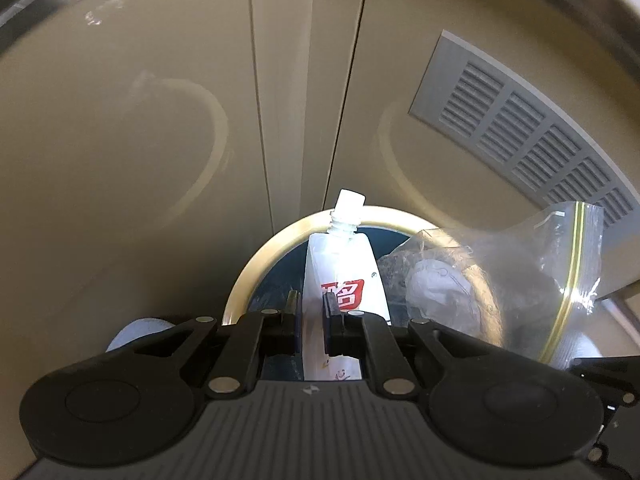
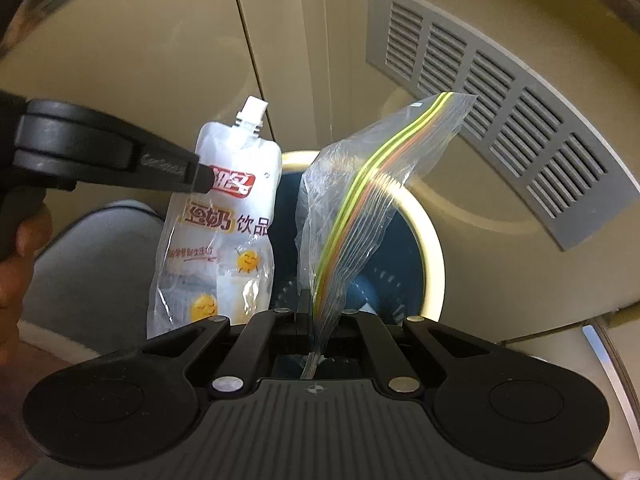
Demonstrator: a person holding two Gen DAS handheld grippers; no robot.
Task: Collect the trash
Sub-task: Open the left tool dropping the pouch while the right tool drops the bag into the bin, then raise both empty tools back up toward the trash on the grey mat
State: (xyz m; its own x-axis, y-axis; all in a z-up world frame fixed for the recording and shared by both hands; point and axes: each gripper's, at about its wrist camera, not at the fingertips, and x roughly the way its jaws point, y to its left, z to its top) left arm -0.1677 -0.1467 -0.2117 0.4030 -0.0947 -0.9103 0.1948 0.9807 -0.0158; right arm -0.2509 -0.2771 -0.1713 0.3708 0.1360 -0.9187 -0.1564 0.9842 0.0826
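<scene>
My left gripper [image 1: 312, 312] is shut on a white drink pouch [image 1: 344, 272] with a screw cap and red label, held upright over a round bin [image 1: 256, 264] with a cream rim and dark blue inside. In the right wrist view the pouch [image 2: 224, 232] hangs from the left gripper's fingers [image 2: 200, 178] at the left. My right gripper [image 2: 320, 312] is shut on a clear zip bag [image 2: 360, 200] with yellow, green and orange seal stripes, held above the bin [image 2: 432, 248]. The bag also shows in the left wrist view [image 1: 520, 272], to the right of the pouch.
Beige cabinet doors [image 1: 160, 120] stand behind the bin. A grey vent grille [image 2: 500, 100] sits in the panel at the upper right. A pale grey object [image 2: 92, 260] lies left of the bin. The person's hand [image 2: 16, 272] shows at the left edge.
</scene>
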